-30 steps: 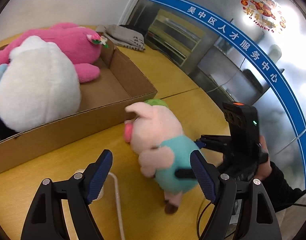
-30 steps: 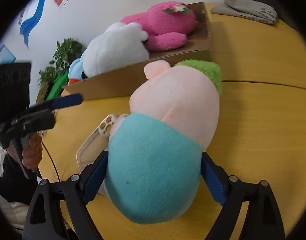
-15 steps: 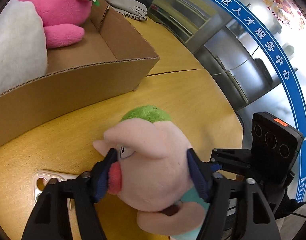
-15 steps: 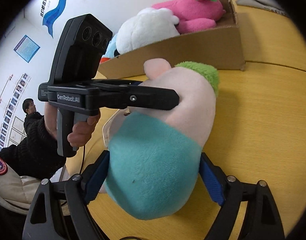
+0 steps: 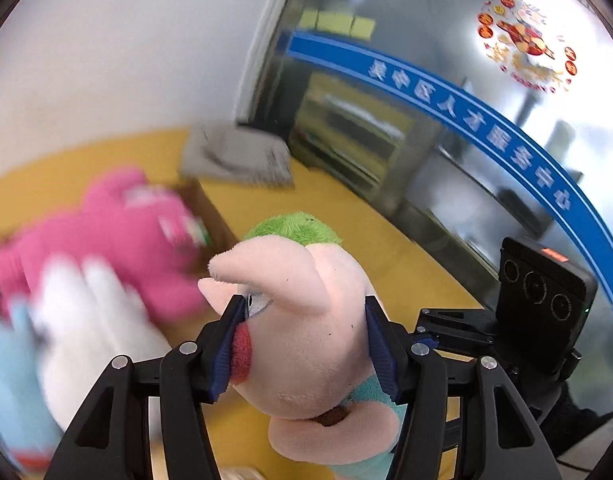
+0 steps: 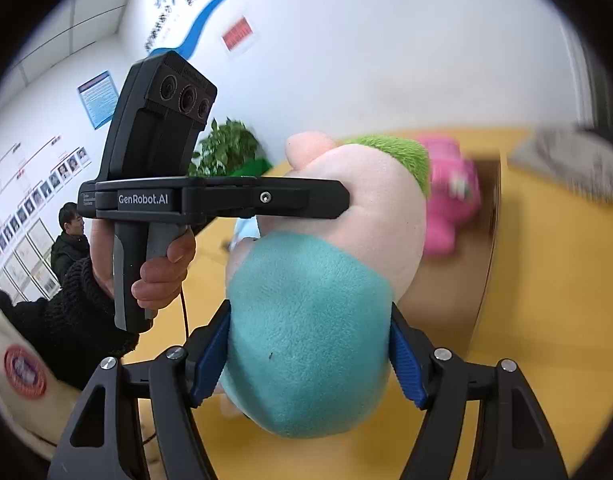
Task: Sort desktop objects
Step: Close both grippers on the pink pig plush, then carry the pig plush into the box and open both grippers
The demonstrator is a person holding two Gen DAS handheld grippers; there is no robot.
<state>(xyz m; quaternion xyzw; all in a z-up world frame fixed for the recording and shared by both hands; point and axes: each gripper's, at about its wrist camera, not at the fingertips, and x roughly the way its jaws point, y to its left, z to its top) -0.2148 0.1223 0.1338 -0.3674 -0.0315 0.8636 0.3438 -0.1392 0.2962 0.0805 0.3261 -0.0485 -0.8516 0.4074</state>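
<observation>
A: Left wrist view: left gripper (image 5: 302,344) clamped on pig plush (image 5: 302,320) head, mid-frame. Cardboard box (image 5: 210,208) at left already holds pink plush (image 5: 106,240) and white plush (image 5: 94,320).

B: Right wrist view: right gripper (image 6: 308,360) squeezing its teal body, lower centre. Pig's not boxed yet.

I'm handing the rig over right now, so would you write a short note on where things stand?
Left gripper: shut on the pig plush, at its head.
Right gripper: shut on the same plush, at its teal body.
The plush is held off the yellow table, beside the cardboard box.
Done: pink plush and white plush lie in the box.
Left: place the pig inside, release both grippers.
</observation>
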